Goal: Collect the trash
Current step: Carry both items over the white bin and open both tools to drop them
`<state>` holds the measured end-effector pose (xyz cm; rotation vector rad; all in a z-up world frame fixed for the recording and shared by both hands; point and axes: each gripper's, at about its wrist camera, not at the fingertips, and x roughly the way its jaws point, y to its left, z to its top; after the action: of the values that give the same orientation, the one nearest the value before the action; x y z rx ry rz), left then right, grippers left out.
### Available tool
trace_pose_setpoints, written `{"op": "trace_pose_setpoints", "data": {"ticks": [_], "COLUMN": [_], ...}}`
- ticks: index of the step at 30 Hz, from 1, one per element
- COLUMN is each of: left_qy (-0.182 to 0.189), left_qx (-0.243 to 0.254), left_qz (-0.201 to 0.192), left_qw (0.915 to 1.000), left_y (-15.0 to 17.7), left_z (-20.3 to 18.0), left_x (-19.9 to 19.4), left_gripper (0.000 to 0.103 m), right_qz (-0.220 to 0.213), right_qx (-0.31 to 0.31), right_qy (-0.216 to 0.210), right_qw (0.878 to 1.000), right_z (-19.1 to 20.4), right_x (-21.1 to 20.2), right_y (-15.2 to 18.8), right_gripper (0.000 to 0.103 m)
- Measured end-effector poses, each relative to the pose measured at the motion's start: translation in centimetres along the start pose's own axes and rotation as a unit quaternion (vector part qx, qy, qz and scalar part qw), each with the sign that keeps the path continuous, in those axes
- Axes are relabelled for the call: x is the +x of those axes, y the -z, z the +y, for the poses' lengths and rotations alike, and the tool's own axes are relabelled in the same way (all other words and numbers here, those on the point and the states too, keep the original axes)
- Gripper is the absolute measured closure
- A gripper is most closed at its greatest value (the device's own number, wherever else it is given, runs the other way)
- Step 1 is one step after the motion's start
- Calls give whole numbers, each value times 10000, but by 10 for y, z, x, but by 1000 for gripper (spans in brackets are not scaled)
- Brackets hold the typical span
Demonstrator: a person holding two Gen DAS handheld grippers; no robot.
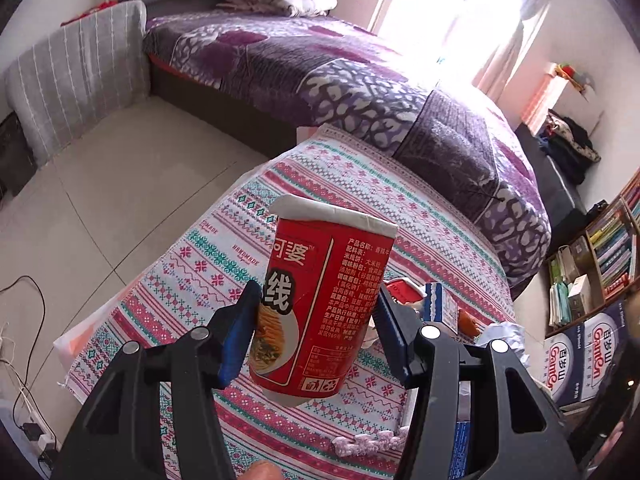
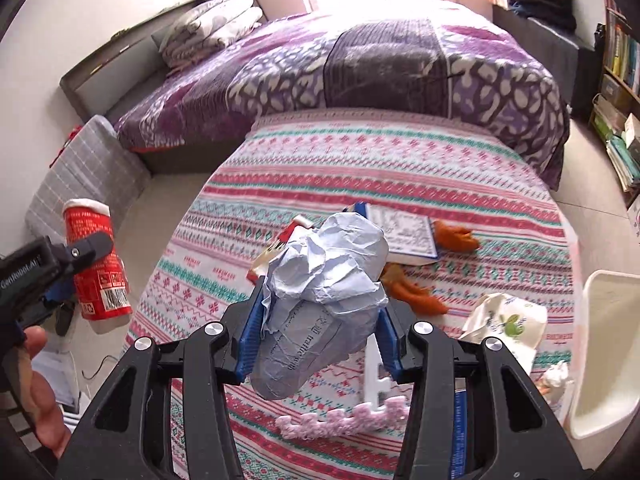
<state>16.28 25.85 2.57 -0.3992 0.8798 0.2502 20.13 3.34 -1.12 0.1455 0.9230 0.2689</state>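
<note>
Trash is in both grippers, lifted clear of the desk (image 2: 400, 168) with its red, teal and white patterned cloth. The left gripper (image 1: 316, 316) has its blue fingers (image 1: 240, 332) closed on a red noodle cup (image 1: 320, 300), which hangs tilted in the air, white rim up. The right gripper (image 2: 320, 328) has its fingers (image 2: 252, 332) clamped on a crumpled ball of pale blue paper (image 2: 324, 292), also off the cloth. On the desk behind the paper lie a book (image 2: 404, 236), orange peels (image 2: 416, 292) and a crumpled floral wrapper (image 2: 508, 328). A pink knitted strip (image 2: 344, 420) lies at the near edge. A white bin (image 2: 600, 360) stands at the desk's right side. A purple bed (image 2: 360, 64) lies beyond.
</note>
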Motion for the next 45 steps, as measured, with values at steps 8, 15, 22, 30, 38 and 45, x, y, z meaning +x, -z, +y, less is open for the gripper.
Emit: {"op": "trace_pose_setpoints", "data": {"ticks": [8,15,22,30,38,45], "left_qy": [98,302,503,855,1256,1576], "left_qx": [530,974,1525,1992,2510,2948], "left_qz": [-259,-154,-72,181,385,511], "left_qw": [9982,9947,9870,9761,9590,9411], "left_y": [21,50,83,122,162,197], "left_z": [-56,-104,-155,-208,-266,-316], "left_x": [-4,3,10,21,27,27], "left_gripper": [48,48,47,47,47,47], "right_qz": [-344,-384,-262,-40,63,41], "right_qx": [244,662,1274,1895,2481,3035], "right_qy": [466,713,1097,1458,1786,1871], "right_qw": [9980,9945,9854,9710,9521,9343], "right_z": [-59,-110,-175,-243,-302,-353], "right_x": [-38,-56,-70,-87,-108,-130], "right_y": [-3,7,18,29,42,59], "right_gripper": [57,56,55,54,30,22]}}
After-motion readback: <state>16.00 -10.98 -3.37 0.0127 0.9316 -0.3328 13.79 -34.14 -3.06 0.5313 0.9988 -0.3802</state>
